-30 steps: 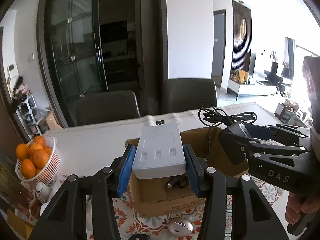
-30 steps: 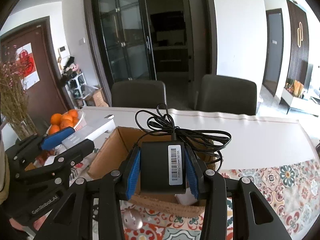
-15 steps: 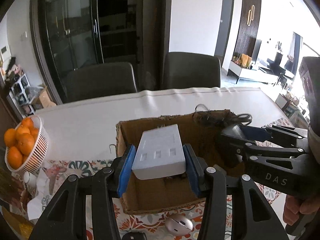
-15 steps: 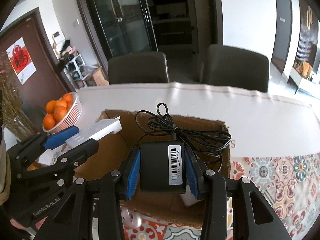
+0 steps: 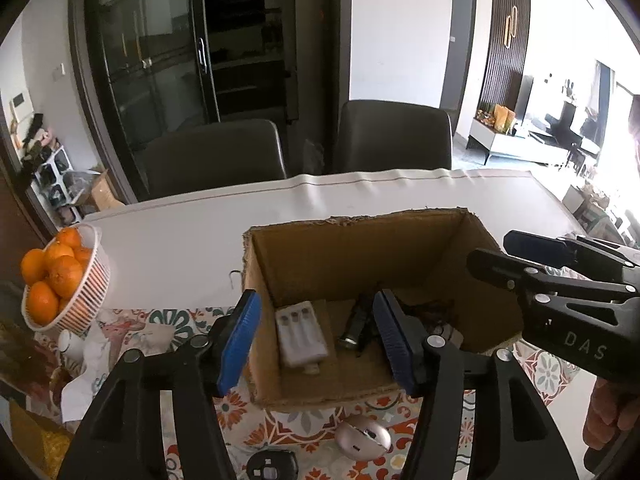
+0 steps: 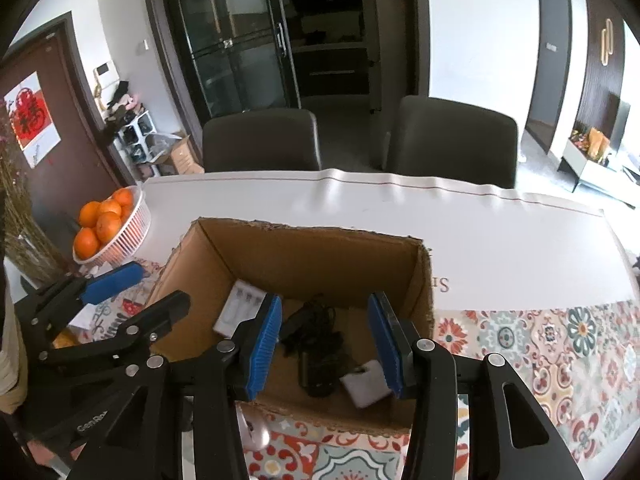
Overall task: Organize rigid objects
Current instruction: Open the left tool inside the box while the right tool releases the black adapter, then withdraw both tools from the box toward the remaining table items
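An open cardboard box (image 5: 360, 236) (image 6: 304, 248) stands on the table. Inside lie a white battery charger (image 5: 300, 334) (image 6: 239, 307), a black power adapter with its coiled cable (image 6: 318, 344) and a small white block (image 6: 368, 388). A dark cylindrical item (image 5: 356, 326) lies beside the charger. My left gripper (image 5: 316, 336) is open and empty above the box's near wall. My right gripper (image 6: 326, 344) is open and empty above the adapter. Each gripper shows in the other's view: the right (image 5: 560, 280), the left (image 6: 100, 312).
A white basket of oranges (image 5: 60, 280) (image 6: 108, 228) stands at the left. A silver mouse (image 5: 362, 438) and a black round device (image 5: 272, 466) lie in front of the box on the patterned cloth (image 6: 540, 344). Two dark chairs (image 5: 216, 156) stand behind the table.
Both grippers have opened. The left let the white charger drop into the box and the right let the black adapter and cable drop in. Both tilted down over the box.
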`<state>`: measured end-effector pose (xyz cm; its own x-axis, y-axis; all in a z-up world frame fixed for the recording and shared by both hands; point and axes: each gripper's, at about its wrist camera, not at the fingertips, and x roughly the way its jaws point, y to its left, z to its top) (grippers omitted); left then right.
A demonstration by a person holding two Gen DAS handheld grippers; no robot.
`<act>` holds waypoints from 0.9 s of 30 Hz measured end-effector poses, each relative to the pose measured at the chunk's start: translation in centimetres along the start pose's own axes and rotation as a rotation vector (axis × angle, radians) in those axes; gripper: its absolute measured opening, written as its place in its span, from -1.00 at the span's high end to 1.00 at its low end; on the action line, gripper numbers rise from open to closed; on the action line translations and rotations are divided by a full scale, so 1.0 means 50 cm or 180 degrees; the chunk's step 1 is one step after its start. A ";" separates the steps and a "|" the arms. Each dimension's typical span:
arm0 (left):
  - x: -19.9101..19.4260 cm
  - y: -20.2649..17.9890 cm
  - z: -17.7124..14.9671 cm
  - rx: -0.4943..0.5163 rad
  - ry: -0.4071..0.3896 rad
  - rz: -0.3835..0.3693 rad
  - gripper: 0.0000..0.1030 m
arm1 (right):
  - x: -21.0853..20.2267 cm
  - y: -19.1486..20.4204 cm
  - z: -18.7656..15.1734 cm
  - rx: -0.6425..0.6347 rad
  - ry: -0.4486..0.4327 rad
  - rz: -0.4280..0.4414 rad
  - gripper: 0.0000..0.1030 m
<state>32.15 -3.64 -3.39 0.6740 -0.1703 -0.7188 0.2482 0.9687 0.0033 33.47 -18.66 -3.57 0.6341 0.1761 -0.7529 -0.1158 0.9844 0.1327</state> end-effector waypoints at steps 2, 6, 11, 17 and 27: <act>-0.016 0.002 -0.004 -0.0004 -0.0038 0.0035 -0.18 | -0.015 0.003 -0.006 0.0003 -0.0042 0.0002 0.08; -0.046 0.006 -0.012 -0.0020 -0.0105 0.0129 -0.23 | -0.046 0.010 -0.016 -0.0009 -0.0153 -0.0024 0.07; -0.085 0.015 -0.026 -0.0076 -0.0203 0.0223 -0.26 | -0.076 0.024 -0.024 -0.0018 -0.0228 0.0041 0.05; -0.127 0.029 -0.048 -0.0117 -0.0269 0.0274 -0.28 | -0.104 0.048 -0.042 -0.0043 -0.0264 0.0129 0.04; -0.171 0.063 -0.110 -0.0276 -0.0233 0.0337 -0.30 | -0.126 0.103 -0.075 -0.0154 -0.0215 0.0221 0.01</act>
<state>23.33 1.87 -1.07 0.7429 -0.0760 -0.6650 0.1142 0.9934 0.0141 26.05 -14.72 -0.56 0.6731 0.2454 -0.6976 -0.1970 0.9688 0.1507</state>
